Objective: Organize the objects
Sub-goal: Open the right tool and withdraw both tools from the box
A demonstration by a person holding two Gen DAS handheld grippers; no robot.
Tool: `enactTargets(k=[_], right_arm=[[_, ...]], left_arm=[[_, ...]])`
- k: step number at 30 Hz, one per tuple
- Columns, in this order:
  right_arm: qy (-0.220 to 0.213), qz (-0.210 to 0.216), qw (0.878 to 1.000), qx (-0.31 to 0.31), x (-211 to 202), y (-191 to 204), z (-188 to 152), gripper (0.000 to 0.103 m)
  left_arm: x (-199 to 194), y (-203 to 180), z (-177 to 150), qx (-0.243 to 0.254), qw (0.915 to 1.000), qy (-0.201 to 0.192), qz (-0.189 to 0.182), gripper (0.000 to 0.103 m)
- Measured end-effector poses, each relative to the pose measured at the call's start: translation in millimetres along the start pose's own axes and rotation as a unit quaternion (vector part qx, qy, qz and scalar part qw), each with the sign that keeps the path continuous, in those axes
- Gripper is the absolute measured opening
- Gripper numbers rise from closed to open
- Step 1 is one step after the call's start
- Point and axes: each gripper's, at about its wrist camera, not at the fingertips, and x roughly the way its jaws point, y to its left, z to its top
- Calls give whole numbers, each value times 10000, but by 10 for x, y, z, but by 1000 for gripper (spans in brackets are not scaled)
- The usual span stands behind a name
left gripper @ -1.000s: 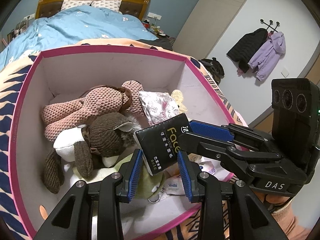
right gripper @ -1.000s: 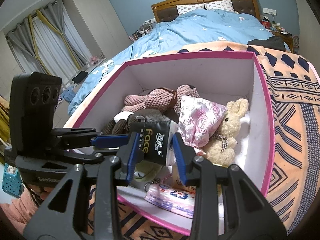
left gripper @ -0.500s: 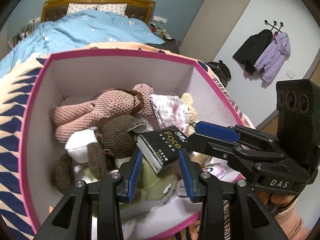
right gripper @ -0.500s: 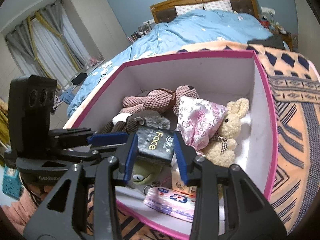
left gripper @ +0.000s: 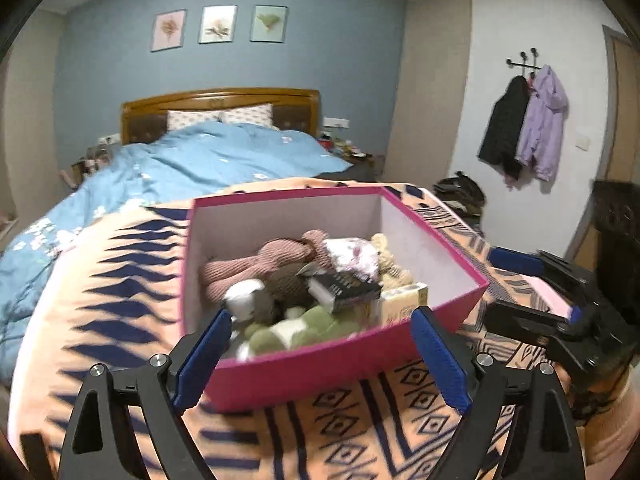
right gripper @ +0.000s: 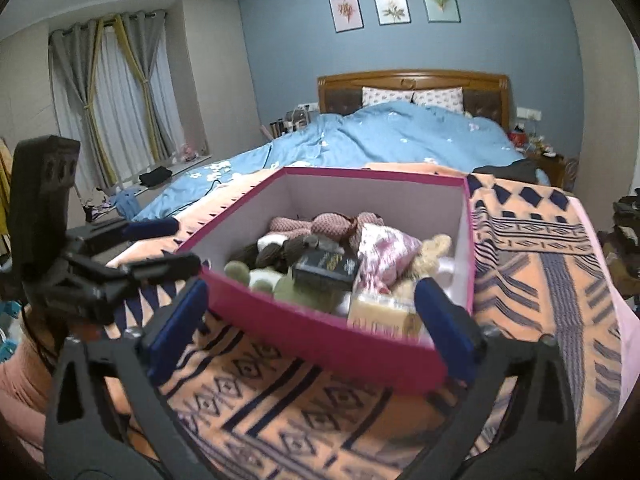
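Note:
A pink box [left gripper: 320, 364] [right gripper: 312, 332] stands on the patterned blanket at the foot of the bed. It holds plush toys, a pink floral pouch [right gripper: 384, 252], a yellow pack [left gripper: 400, 300] and a black tissue pack [left gripper: 344, 286] [right gripper: 324, 266] lying on top of the toys. My left gripper [left gripper: 320, 360] is open and empty, just in front of the box. My right gripper [right gripper: 312, 332] is open and empty, also in front of the box. Each gripper shows in the other's view, the right one [left gripper: 532, 288] and the left one [right gripper: 160, 248].
The orange and navy blanket [right gripper: 540, 280] covers the foot of the bed. A blue duvet [left gripper: 200, 160] and wooden headboard [right gripper: 412, 84] lie behind. Coats [left gripper: 524, 120] hang on the right wall. Curtains [right gripper: 112, 96] hang at the left.
Both grippers let go of the black tissue pack, opened wide and drew back out of the box. The pack now lies on the toys.

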Motion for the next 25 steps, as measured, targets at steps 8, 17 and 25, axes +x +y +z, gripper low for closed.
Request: enactTargets(k=[8,17,25], right_arm=[[142,-312,9993,144,-243,161,-477,103],[290,-245,9991,165,-236,296,-663,103],[335,-189,9992,95,-207,372,-715,103]], left_arm=[[-181,39,-385,-376,9985,230,335,93],[-205,-136,-626,-328,9971,433,527,93],[-216,-292,-678,-148,9970,344,670,93]])
